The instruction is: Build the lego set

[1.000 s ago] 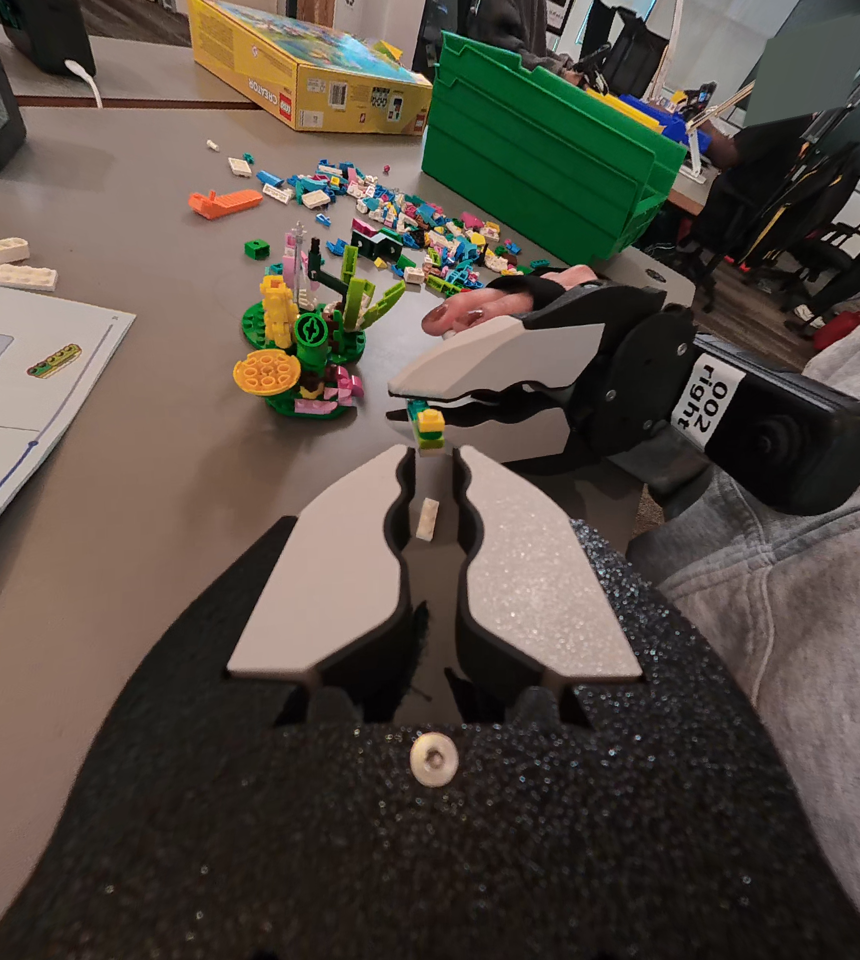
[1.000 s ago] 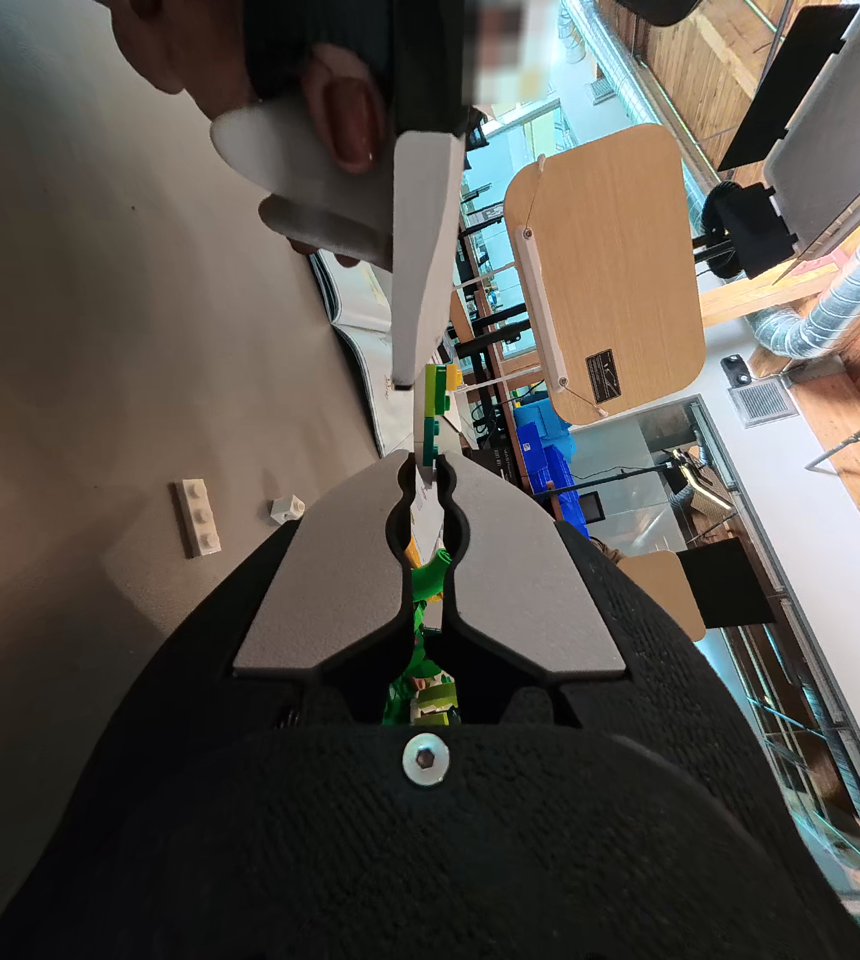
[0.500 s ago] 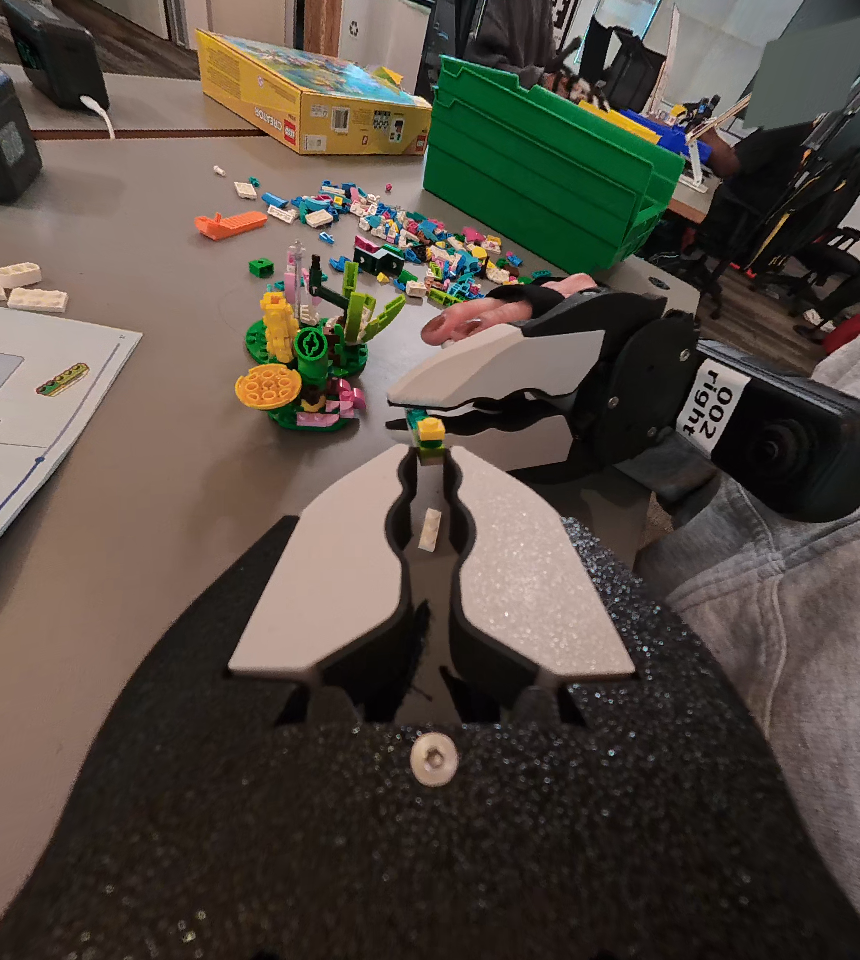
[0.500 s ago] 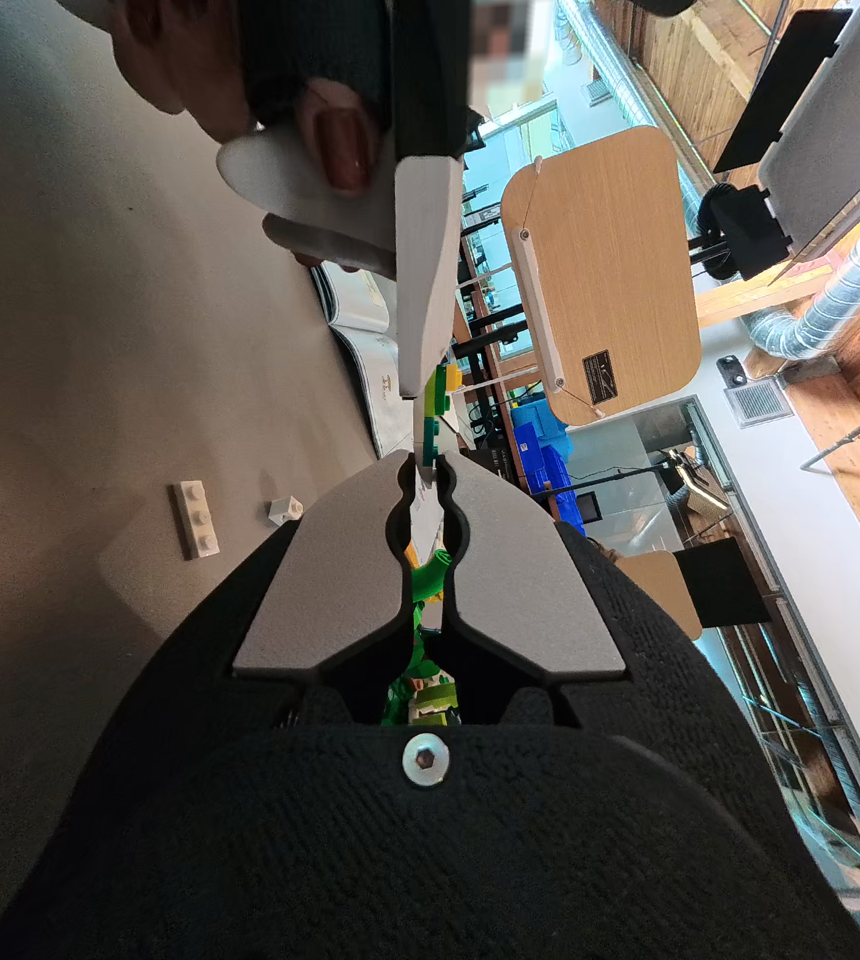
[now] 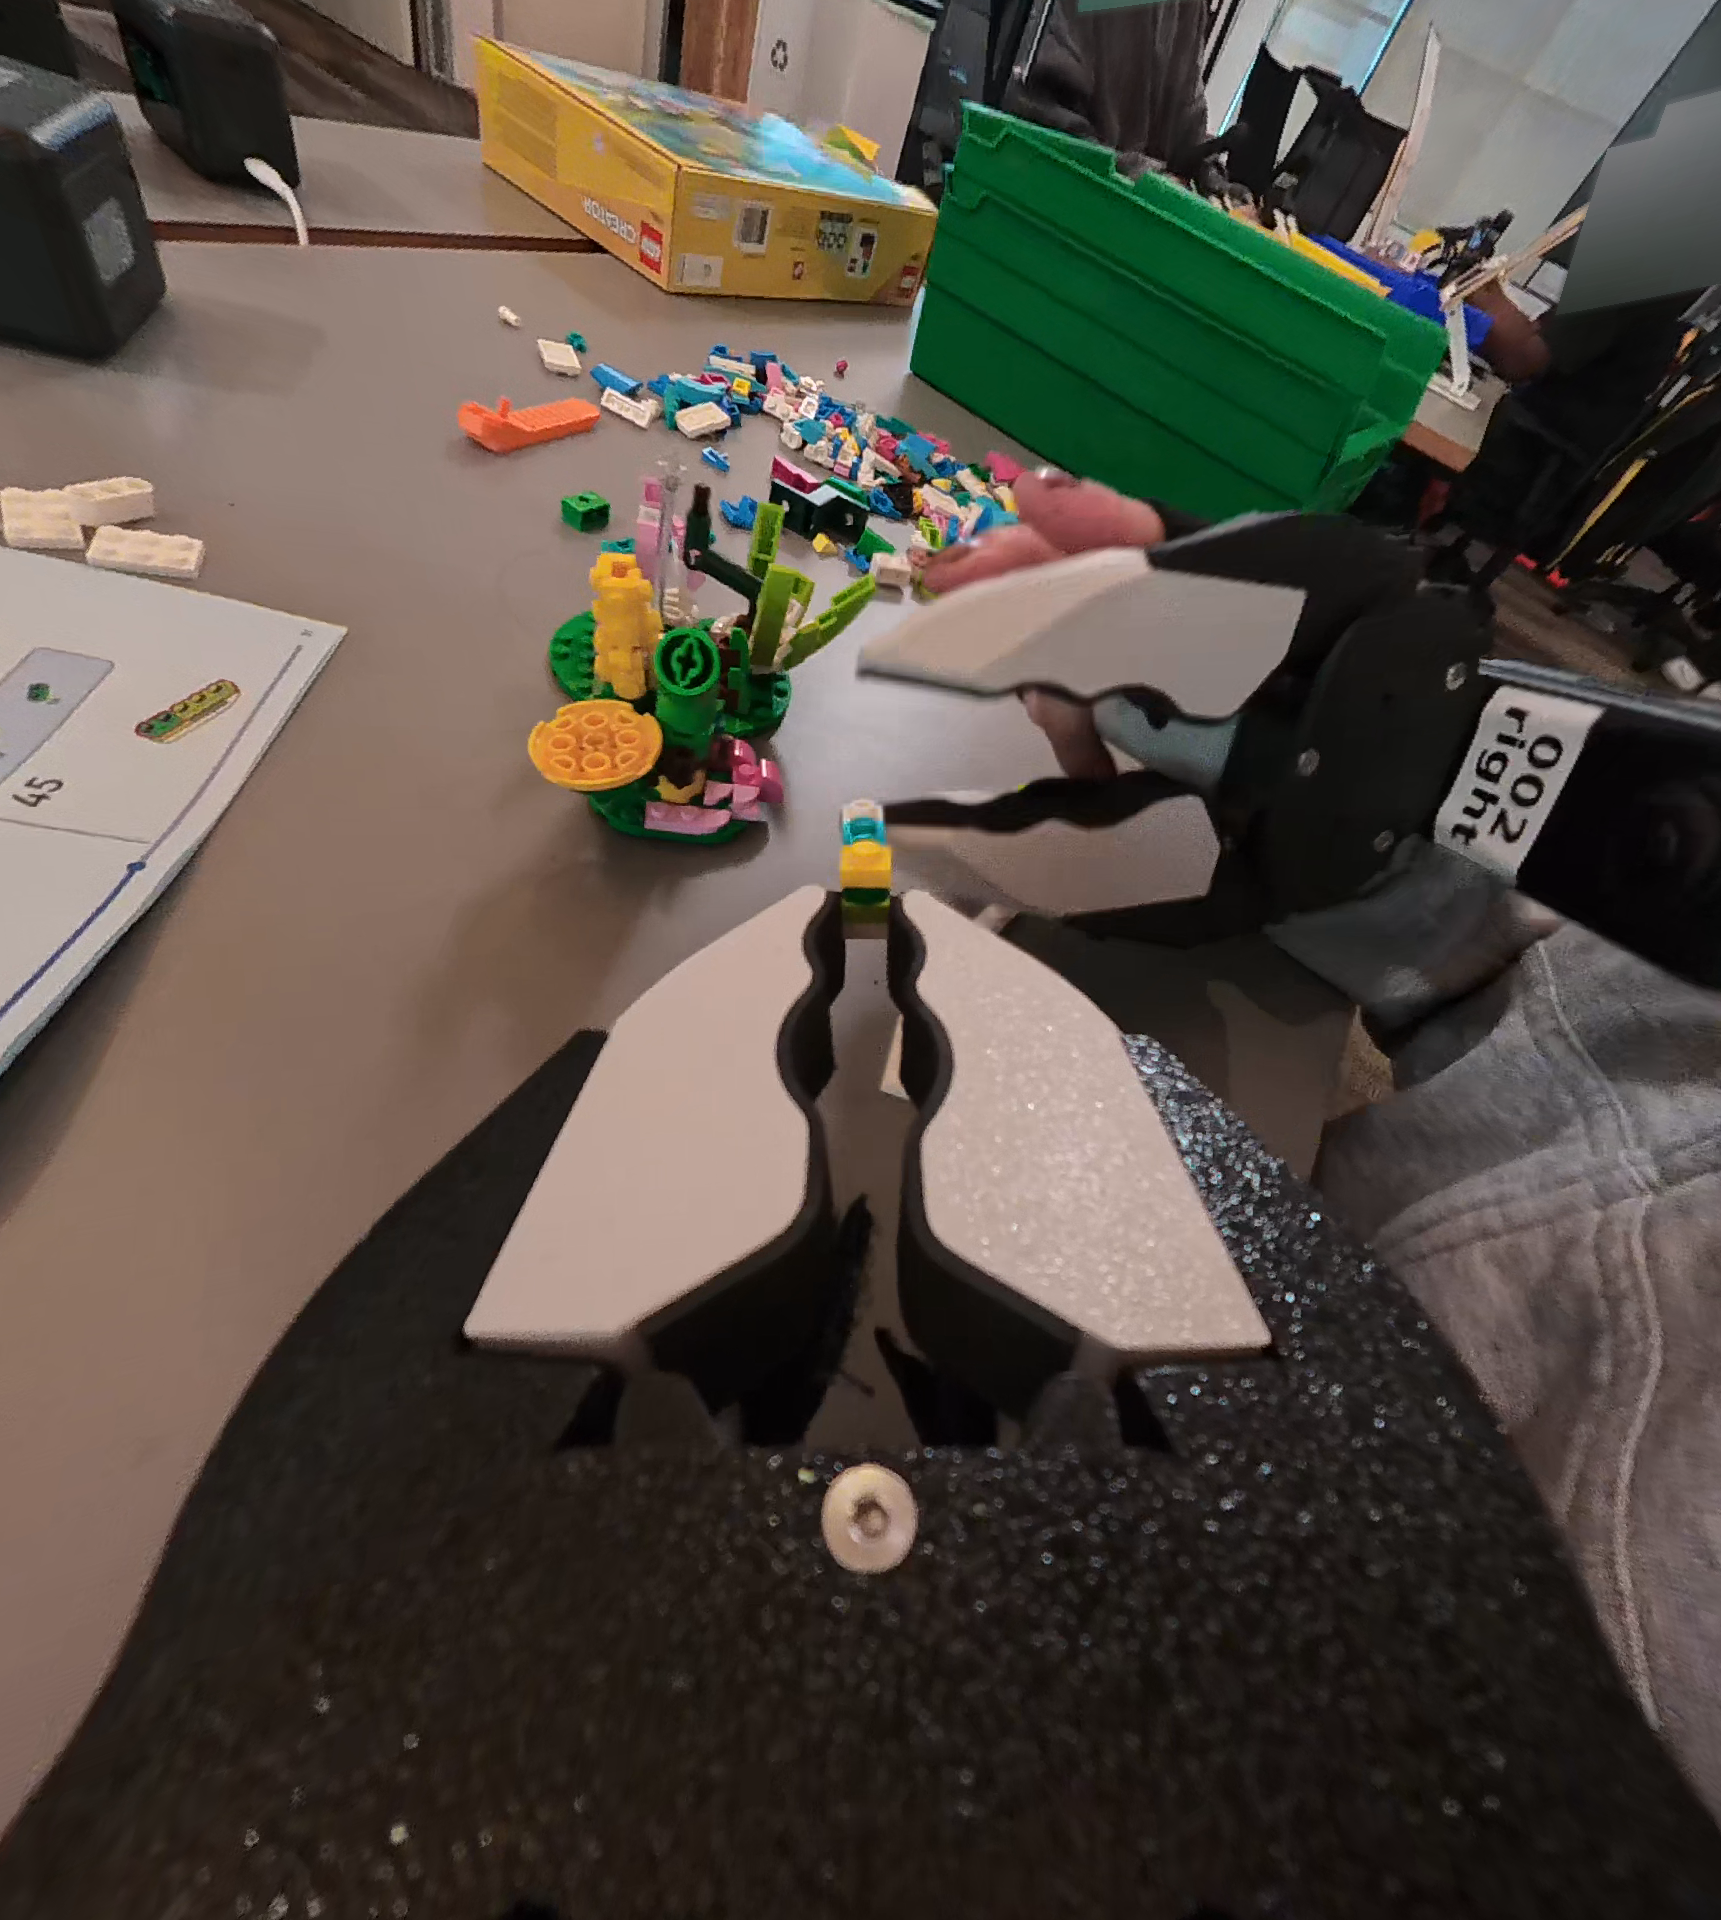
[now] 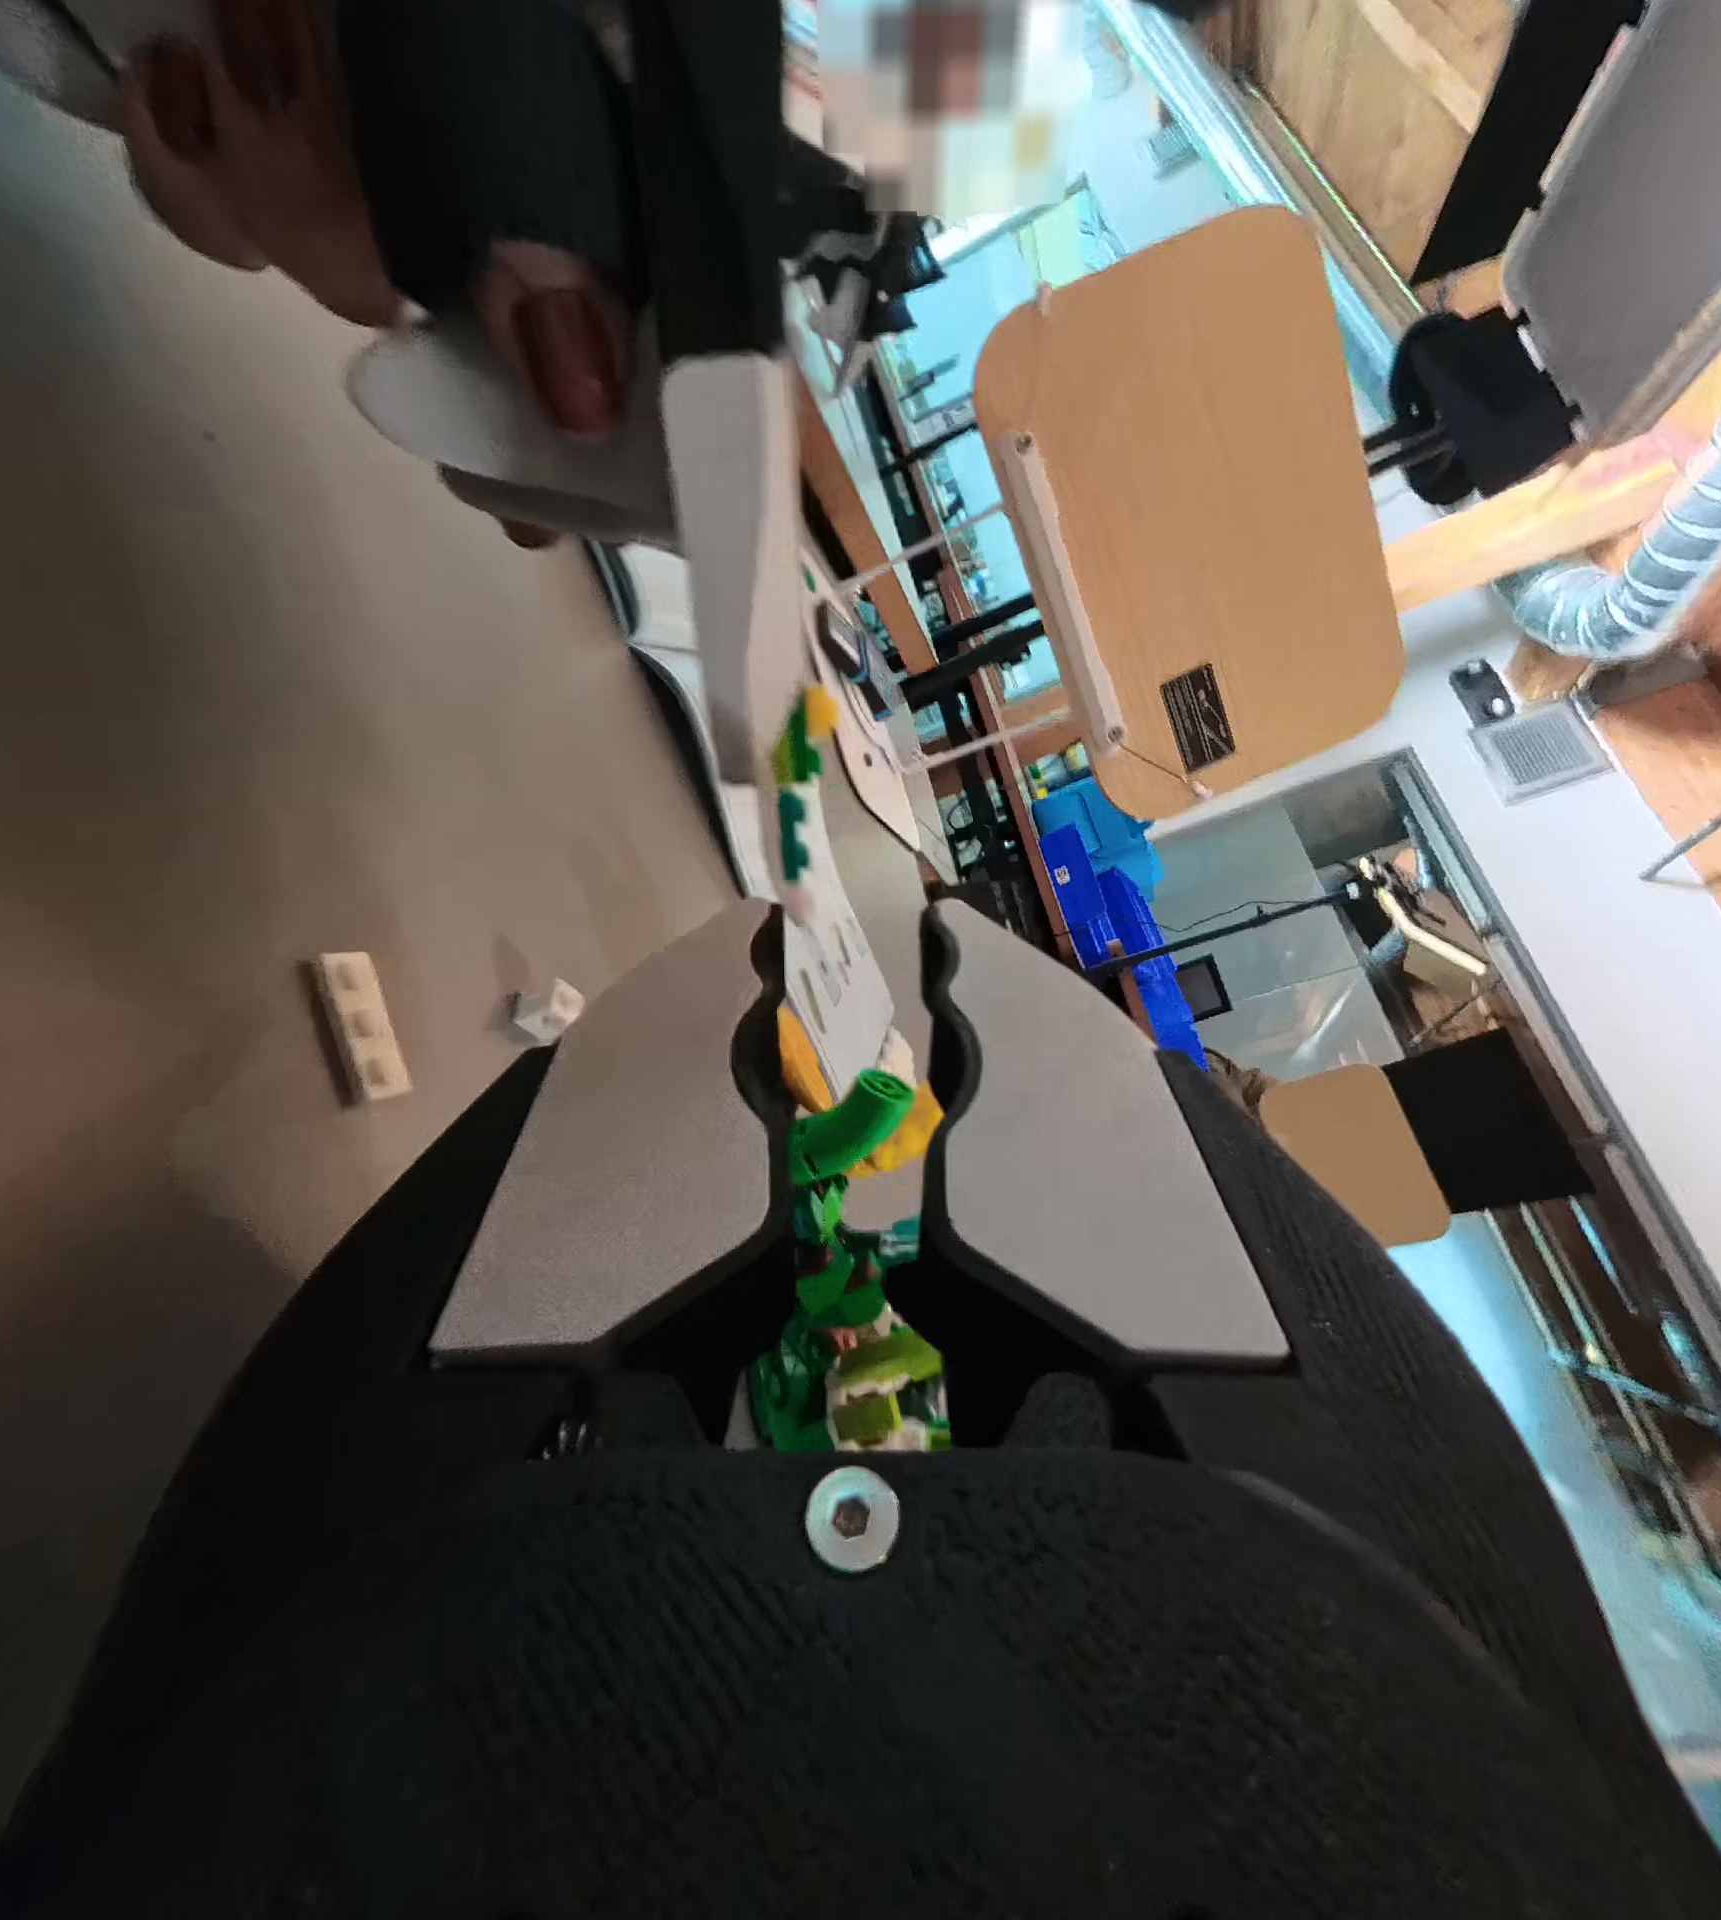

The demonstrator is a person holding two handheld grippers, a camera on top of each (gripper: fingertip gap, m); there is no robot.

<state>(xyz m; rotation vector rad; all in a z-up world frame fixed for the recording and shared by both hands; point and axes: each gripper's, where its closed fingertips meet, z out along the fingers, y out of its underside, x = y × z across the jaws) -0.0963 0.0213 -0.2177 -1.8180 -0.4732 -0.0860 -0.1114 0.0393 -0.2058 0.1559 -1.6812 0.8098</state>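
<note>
The left gripper (image 5: pixel 864 914) has its jaws closed on the bottom of a small brick stack (image 5: pixel 864 868), green at the base, then yellow, teal and white on top; both pads press its sides. The right gripper (image 5: pixel 871 743) comes in from the right with its jaws spread wide, and the tip of its lower finger (image 5: pixel 949 812) sits just beside the top of the stack; whether they touch is unclear. In its own view the fingers (image 6: pixel 721 997) are parted with nothing between the pads.

Just beyond on the grey table (image 5: pixel 264 1039) stands a plant model (image 5: pixel 669 707) of green, yellow and pink bricks. An open instruction booklet (image 5: pixel 56 727) lies to the left, with white plates (image 5: pixel 45 509) near it. Farther back lie a scatter of loose bricks (image 5: pixel 814 426) and an orange piece (image 5: pixel 523 424).

A green bin (image 5: pixel 1147 353) stands at the far right; its inside is hidden. A yellow box (image 5: pixel 700 208) lies closed behind the bricks.
</note>
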